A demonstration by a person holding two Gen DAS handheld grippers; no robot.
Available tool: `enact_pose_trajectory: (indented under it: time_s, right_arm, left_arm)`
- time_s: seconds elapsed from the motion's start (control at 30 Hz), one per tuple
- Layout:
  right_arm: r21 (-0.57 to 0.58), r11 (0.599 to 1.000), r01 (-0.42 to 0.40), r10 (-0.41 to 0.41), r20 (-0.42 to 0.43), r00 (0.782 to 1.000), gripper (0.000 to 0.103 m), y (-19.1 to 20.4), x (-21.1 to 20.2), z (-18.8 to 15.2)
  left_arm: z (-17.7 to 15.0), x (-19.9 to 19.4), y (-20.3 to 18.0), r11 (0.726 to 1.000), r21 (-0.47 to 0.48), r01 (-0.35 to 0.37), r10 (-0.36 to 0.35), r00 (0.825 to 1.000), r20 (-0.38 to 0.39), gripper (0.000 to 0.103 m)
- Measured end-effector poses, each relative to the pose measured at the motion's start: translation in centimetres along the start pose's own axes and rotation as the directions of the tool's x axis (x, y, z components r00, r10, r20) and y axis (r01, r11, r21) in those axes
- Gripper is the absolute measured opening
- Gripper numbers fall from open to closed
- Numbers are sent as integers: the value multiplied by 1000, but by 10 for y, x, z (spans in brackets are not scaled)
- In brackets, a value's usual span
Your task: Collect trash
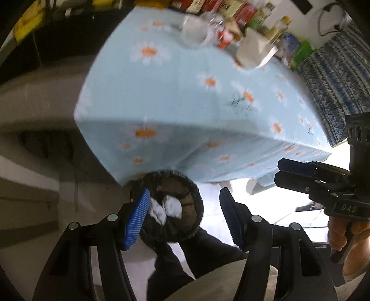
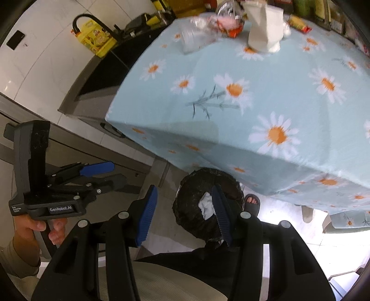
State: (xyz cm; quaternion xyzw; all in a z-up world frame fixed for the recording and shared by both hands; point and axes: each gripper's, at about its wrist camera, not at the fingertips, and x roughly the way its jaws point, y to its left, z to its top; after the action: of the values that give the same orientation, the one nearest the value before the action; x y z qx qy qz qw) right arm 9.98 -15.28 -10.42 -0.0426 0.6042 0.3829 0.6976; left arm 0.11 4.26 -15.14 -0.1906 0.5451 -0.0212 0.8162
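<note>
A round bin with a black liner stands on the floor below the table's near corner; it also shows in the right wrist view. White crumpled paper lies inside it, also seen from the right wrist. My left gripper is open and empty above the bin. My right gripper is open and empty above the bin too. On the far part of the table lie a clear plastic cup, a white crumpled paper bag and red wrappers.
The table has a light blue daisy cloth. Boxes and bottles line its far edge. A yellow oil jug stands on the dark counter at left. A sandalled foot is beside the bin. A patterned curtain hangs right.
</note>
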Motion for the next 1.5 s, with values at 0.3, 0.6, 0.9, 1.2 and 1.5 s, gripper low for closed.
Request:
enact_pose_trajectory:
  time_s: [0.3, 0.6, 0.9, 1.2, 1.5]
  right_arm:
    - [16, 999, 32, -34, 116, 993, 53, -8, -44, 20]
    - [32, 998, 57, -62, 211, 976, 68, -33, -73, 56]
    - [45, 997, 67, -76, 218, 973, 74, -71, -70, 103]
    - [37, 998, 49, -55, 175, 983, 74, -102, -41, 154]
    - [41, 999, 31, -35, 112, 993, 74, -127, -2, 194]
  left_arm:
    - [34, -29, -22, 997, 75, 1, -8, 996, 91, 61]
    - [73, -41, -38, 995, 97, -28, 14, 990, 141, 61]
    - [114, -35, -53, 992, 113, -61, 42, 986, 159, 69]
    - [161, -9, -47, 991, 80, -103, 92, 987, 128, 69]
    - [204, 30, -39, 989, 89, -121, 116, 991, 61, 69]
